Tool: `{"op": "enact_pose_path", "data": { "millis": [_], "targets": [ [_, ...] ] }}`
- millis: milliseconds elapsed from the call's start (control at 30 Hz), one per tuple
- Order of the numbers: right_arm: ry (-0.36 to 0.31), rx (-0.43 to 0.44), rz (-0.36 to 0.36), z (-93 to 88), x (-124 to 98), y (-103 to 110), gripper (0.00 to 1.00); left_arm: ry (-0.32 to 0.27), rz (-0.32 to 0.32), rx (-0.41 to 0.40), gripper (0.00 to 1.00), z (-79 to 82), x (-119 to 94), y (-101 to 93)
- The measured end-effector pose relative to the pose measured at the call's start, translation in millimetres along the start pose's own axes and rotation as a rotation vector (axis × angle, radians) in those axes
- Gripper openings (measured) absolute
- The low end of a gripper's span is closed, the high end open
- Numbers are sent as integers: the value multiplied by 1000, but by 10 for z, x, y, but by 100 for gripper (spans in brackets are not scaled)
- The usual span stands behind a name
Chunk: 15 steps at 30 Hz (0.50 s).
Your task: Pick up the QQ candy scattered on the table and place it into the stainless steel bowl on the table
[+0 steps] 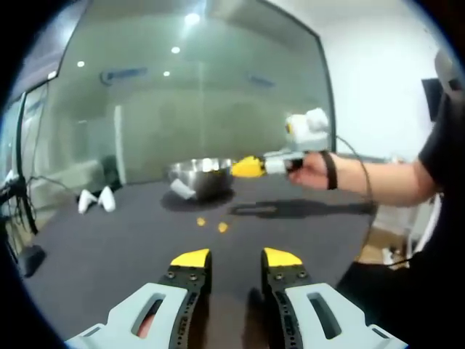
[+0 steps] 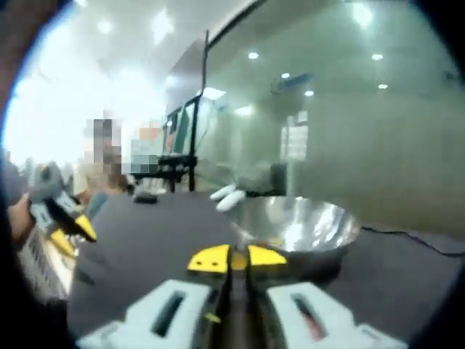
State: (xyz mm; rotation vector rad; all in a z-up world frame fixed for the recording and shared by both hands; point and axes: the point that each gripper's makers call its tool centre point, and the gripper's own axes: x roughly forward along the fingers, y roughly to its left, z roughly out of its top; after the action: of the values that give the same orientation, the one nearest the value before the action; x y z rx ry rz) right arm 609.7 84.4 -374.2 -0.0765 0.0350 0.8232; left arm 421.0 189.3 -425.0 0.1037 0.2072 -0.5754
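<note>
I see two small orange-yellow QQ candies [image 1: 211,224] on the dark grey table [image 1: 109,247] before my parted left gripper [image 1: 236,257], white controllers [image 1: 96,199] nearby, my right gripper [image 2: 237,258] pinched on a candy at the shiny stainless steel bowl [image 2: 298,225].

Left gripper [image 1: 236,258]: pale grey jaw bodies w/ slotted cut-outs, black inner strips w/ small screws, yellow tips. Right gripper [image 2: 237,259]: same grey-black-yellow build; seen from left gripper view, white box on top, thin cable trailing. Person's hand [image 1: 311,171]: black wrist strap, black short sleeve [image 1: 441,142].
</note>
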Motion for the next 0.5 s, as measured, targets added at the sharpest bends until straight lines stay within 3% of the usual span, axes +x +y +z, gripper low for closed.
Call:
{"op": "enact_pose_path", "data": {
  "millis": [100, 200, 300, 500],
  "targets": [
    [-13, -21, -68, 120, 5, -175, 9, -4, -3, -4, 29, 6, 2, -2],
    [23, -79, -156, 181, 115, -415, 9, -5, -9, -4, 29, 11, 7, -14],
    [-1, -102, -140, 310, 229, -387, 9, -10, -9, -3, 29, 27, 12, -17],
    [8, -95, -137, 317, 414, -345, 9, -11, -10, -2, 29, 63, 4, -35]
  ]
}}
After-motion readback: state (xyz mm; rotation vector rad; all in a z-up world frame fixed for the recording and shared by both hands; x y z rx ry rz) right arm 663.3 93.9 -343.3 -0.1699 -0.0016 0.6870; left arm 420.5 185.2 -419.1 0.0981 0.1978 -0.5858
